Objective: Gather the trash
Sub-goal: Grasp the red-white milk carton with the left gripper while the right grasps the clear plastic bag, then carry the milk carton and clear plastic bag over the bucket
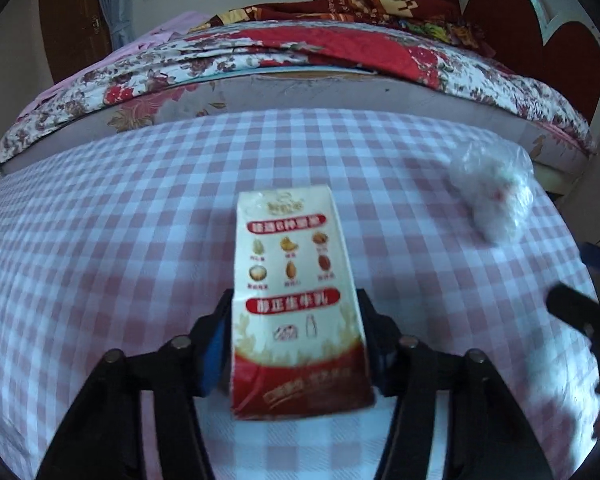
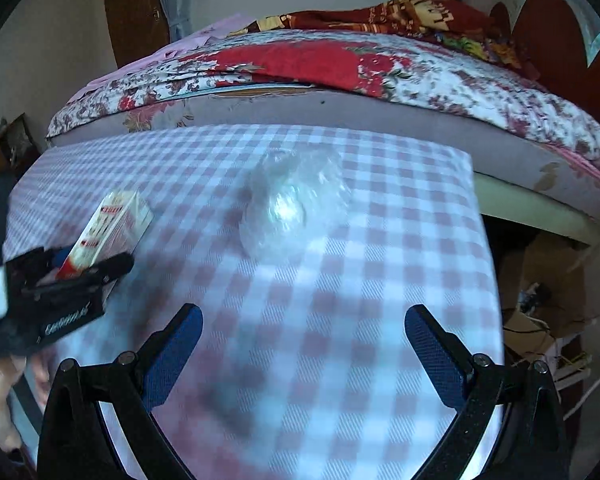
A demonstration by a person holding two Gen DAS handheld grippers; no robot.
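Two pieces of trash sit over a table covered with a pink-and-white checked cloth (image 1: 120, 220), and each is seen from both wrist cameras. Furthest left is the left gripper (image 1: 296, 344) — its black fingers with blue pads are pressed in on the lower sides of a milk carton (image 1: 296, 292), a cream box with a red base, red banners and small pictures of nuts on its face. From the right wrist view the same carton (image 2: 112, 224) pokes out forward and upward from that gripper (image 2: 92, 266) at the left edge of the cloth; whether its far end touches the cloth I cannot tell.

Further right lies a crumpled clear plastic bag (image 1: 496, 196), resting on the cloth near the far right corner of the table, well apart from the carton. In the right wrist view the bag (image 2: 292, 208) is straight ahead of the right gripper (image 2: 304, 344), whose two fingers are spread wide with nothing between them — only checked cloth shows in the gap. That gripper hangs over the near half of the table, short of the bag and not touching it.

Behind the table runs a bed with a floral quilt (image 2: 420, 68) and a red headboard (image 1: 540, 32) at the right.
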